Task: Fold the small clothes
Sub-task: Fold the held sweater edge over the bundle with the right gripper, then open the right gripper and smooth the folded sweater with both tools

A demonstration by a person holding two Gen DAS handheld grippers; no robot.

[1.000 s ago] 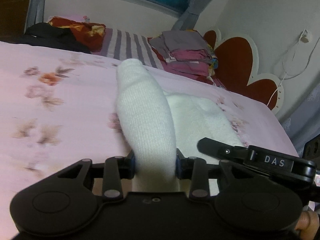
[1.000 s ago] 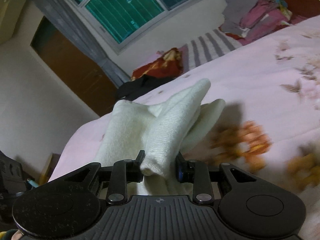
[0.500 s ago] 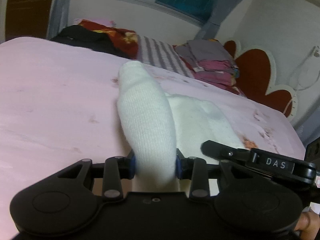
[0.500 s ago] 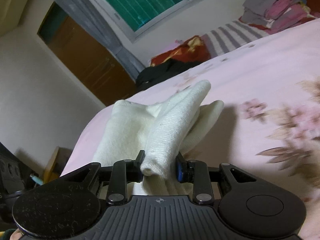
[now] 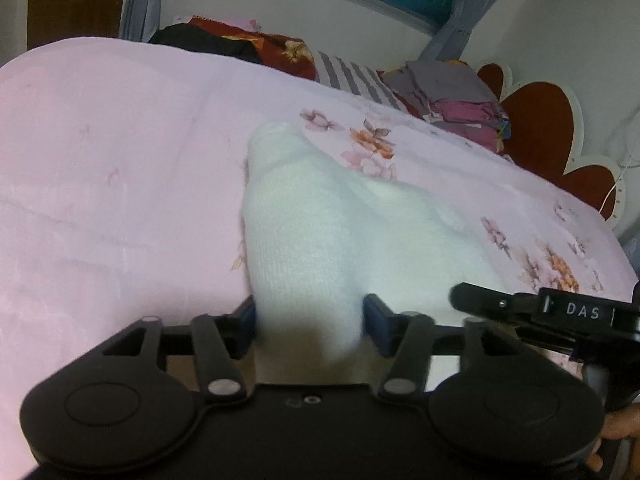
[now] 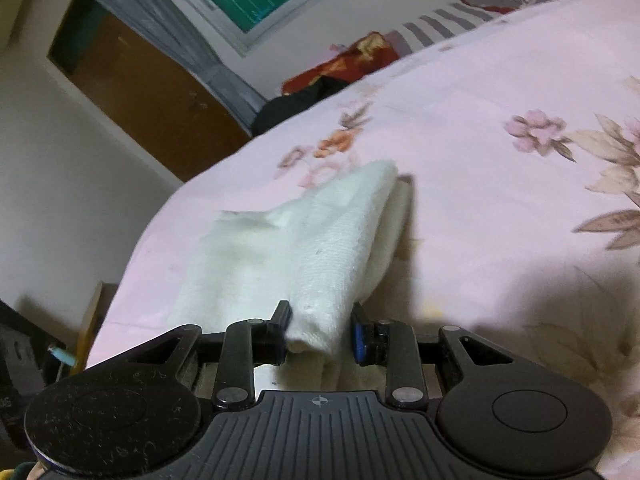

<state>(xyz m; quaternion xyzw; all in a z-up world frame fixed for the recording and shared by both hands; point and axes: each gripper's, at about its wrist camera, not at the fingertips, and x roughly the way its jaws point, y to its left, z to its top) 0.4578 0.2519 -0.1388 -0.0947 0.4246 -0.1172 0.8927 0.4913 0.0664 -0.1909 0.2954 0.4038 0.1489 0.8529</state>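
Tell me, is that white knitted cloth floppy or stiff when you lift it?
Probably floppy: the white knitted cloth sags and creases where the right tongs pinch it. Likely light, since one small pinch holds that corner up. It seems grippy, not slippery; its fuzzy knit lies bunched between the left tongs, whose jaws have just been opening.

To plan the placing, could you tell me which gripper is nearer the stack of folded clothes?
Right. The right gripper is on the stack's side; the left gripper, jaws just opening around the white cloth, is farther away.
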